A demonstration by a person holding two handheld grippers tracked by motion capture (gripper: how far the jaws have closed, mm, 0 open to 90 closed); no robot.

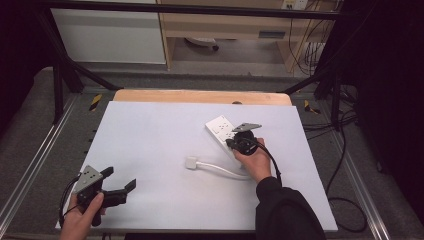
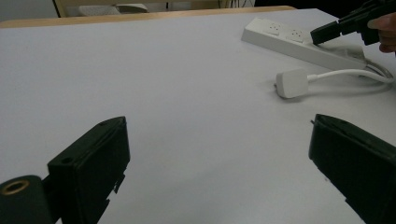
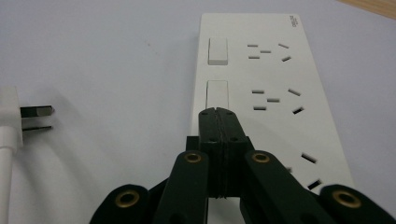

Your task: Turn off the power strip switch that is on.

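The power strip (image 3: 275,93) lies on the table (image 1: 150,150); it looks stiff, light and liable to slide. The right gripper (image 3: 216,112), jaws together, presses its rocker switch (image 3: 217,95). The left gripper (image 1: 120,182) hangs apart, empty.

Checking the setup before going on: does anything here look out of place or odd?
Only slightly. The power strip lies askew on the table, and its own plug lies loose beside it, plugged into nothing. The right tool, shut, points at a rocker switch. No damage shows.
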